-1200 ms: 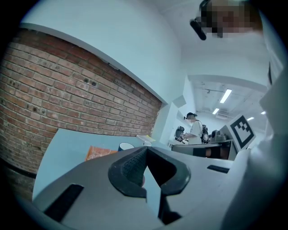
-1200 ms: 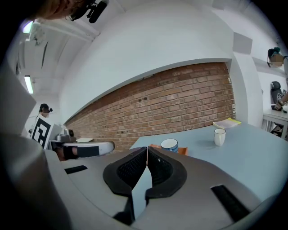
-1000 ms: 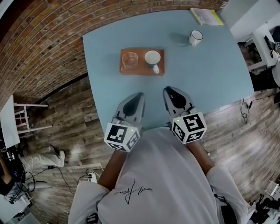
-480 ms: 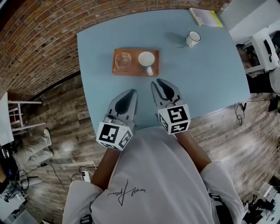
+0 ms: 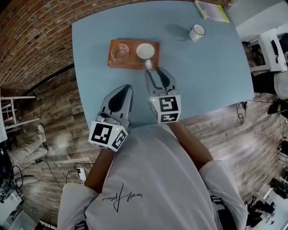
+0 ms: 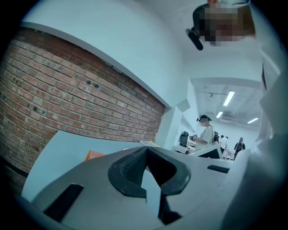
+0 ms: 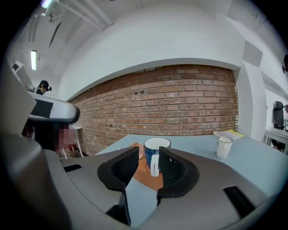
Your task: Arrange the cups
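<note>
A blue mug [image 5: 145, 51] with a white inside stands on the right half of an orange tray [image 5: 133, 64], with a clear glass [image 5: 120, 53] on the left half. A white mug [image 5: 196, 32] stands alone at the table's far right. My right gripper [image 5: 153, 71] is open, its tips just short of the blue mug's handle [image 7: 154, 165], which shows between the jaws in the right gripper view without being touched. My left gripper [image 5: 127, 87] is shut and empty, over the table's near edge, short of the tray.
A yellow book [image 5: 211, 10] lies at the far right corner of the light blue table [image 5: 211, 67]. A brick wall runs behind the table. A white stool [image 5: 18, 112] stands on the wood floor at the left.
My right gripper has moved forward and down toward the blue mug on the tray. The left gripper has hardly shifted.
</note>
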